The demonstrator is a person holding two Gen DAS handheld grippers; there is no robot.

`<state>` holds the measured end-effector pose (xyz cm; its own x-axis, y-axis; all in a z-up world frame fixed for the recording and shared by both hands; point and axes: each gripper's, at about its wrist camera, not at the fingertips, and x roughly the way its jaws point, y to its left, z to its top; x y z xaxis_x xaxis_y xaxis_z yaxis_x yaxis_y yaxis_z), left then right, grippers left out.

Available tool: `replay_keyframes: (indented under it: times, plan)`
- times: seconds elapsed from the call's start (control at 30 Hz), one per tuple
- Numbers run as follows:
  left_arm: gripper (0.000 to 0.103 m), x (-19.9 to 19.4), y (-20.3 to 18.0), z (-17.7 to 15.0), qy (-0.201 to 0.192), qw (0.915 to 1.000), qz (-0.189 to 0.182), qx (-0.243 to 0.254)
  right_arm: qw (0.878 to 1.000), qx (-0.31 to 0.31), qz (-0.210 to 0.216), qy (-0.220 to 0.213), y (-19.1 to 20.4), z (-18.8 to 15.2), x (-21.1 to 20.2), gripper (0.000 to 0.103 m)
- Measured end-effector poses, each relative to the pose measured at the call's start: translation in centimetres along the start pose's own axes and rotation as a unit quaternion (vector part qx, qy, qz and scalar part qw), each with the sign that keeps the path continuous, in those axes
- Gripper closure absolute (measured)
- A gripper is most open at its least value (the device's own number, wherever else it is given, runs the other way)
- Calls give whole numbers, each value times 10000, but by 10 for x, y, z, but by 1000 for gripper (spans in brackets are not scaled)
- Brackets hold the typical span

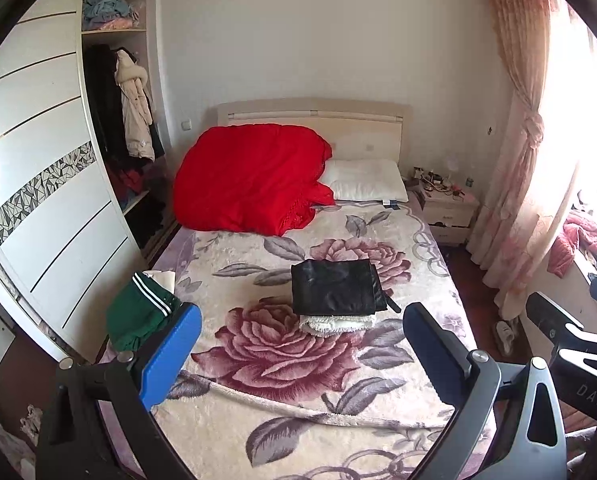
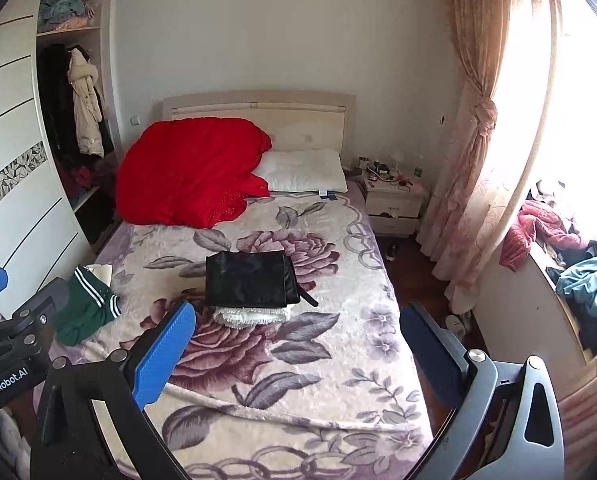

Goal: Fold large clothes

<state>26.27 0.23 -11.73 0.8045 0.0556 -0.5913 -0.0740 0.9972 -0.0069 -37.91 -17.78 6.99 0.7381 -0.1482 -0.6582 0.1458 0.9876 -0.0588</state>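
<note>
Hovering above the bed (image 1: 338, 400), left tool (image 1: 302, 356) and right tool (image 2: 298, 352) (both spread wide, empty).

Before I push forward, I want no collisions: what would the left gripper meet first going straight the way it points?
Probably the floral blanket on the bed, short of the folded black garment. The left gripper is open and empty, tilted down at the bed; depth is unclear.

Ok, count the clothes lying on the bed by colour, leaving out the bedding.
Black: 1, the folded black garment on top of the stack.
White: 1, the folded white fringed textile under it.
Green: 1, the crumpled green garment with white stripes at the bed's left edge.
Total: 3
</note>
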Motion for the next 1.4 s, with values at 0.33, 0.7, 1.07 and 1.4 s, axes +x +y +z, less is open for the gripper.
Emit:
replay_keyframes:
  times: [0.33,0.7,1.07,1.4]
  plan:
    - [0,-6,-4,4,-63,10000,25,-29,10000,-45,48,-46,-4,4,3,0]
    - [0,-7,-5,7,-91,10000,32,-7,9999,-82,106,-103,-5,13,5,0]
    - [0,-10,-6,10,-130,9999,5,-22,9998,-107,111,-155,-3,19,5,0]
    - [0,-12,-7,13,-160,9999,3,-31,9997,-112,110,-198,-2,25,5,0]
